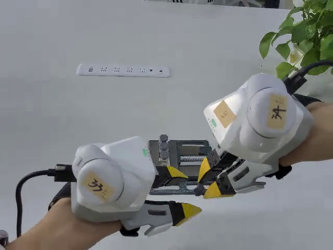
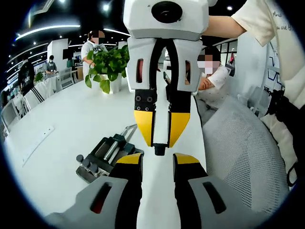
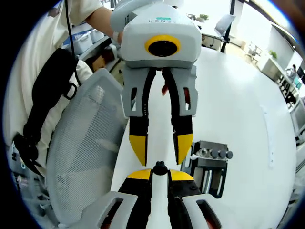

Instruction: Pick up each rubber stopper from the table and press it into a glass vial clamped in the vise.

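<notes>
Our right tongs [image 3: 159, 177] pinch a small dark rubber stopper [image 3: 159, 167] at their yellow tips, the jaws drawn almost together on it. Facing them nose to nose, the left tongs [image 1: 182, 191] hold their jaws spread, with nothing between them, and the stopper hangs just short of that gap.

We judge the stopper light, soft and grippy: it should give under a squeeze rather than slip. The hold to keep is across its wider head, leaving the plug end free to enter the glass.

Just beyond the meeting tips sits the vise [image 3: 209, 179], well below both tongs on the white table [image 1: 104, 114], with a row of grey-topped vials [image 3: 214, 154] clamped in it. We cannot tell which vial is open. The glass looks fragile, so we would press straight down, not sideways.
</notes>
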Motion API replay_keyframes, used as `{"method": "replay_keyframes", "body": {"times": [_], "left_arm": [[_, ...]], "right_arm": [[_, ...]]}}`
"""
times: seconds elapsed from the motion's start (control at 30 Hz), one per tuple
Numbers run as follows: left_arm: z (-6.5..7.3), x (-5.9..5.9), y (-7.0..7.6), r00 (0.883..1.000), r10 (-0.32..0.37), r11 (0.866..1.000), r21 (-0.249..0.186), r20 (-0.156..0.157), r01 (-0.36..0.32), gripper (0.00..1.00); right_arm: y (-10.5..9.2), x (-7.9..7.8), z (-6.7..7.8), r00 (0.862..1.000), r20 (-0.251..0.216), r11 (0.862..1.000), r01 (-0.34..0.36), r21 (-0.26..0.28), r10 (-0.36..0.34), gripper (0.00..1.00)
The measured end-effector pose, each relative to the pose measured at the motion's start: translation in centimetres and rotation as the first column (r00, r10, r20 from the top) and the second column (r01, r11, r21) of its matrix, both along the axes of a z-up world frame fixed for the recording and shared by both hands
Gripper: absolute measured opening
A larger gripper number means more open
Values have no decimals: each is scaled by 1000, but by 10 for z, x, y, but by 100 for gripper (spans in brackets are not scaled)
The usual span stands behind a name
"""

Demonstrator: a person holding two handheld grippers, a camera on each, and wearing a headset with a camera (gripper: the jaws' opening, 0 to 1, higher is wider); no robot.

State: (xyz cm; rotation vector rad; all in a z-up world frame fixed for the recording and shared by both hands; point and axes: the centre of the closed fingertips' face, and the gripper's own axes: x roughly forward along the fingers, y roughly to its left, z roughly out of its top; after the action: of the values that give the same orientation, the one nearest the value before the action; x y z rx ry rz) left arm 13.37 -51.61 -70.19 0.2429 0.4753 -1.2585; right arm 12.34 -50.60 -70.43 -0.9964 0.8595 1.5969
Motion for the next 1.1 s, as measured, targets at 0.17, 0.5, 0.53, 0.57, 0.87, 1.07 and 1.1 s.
{"method": "replay_keyframes", "body": {"times": [0.17, 0.5, 0.53, 0.57, 0.87, 1.07, 1.1], "left_arm": [[0, 0, -1, 1000, -6, 1000, 1, -1, 6, 18], [-2, -8, -2, 999, -45, 999, 9, -24, 45, 5], [-2, -8, -2, 999, -45, 999, 13, -20, 45, 5], [-2, -8, -3, 999, -46, 999, 14, -21, 46, 5], [2, -8, -2, 998, -57, 998, -1, 4, 57, 4], [6, -8, -2, 999, -47, 998, -29, 23, 47, 3], [7, -8, -2, 999, -46, 998, -32, 29, 47, 3]], "right_arm": [[1, -8, -2, 999, -9, 999, -37, -17, 37, 7], [0, -6, -3, 998, -2, 997, -66, -43, 66, 7], [0, -6, -3, 998, -4, 997, -67, -45, 67, 7], [0, -6, -3, 998, -5, 997, -69, -47, 69, 7], [2, -6, 5, 999, -38, 999, -38, -9, 37, 7], [2, -6, 8, 999, -39, 999, -36, 15, 37, 7], [2, -6, 9, 998, -38, 999, -39, 19, 40, 8]]}}
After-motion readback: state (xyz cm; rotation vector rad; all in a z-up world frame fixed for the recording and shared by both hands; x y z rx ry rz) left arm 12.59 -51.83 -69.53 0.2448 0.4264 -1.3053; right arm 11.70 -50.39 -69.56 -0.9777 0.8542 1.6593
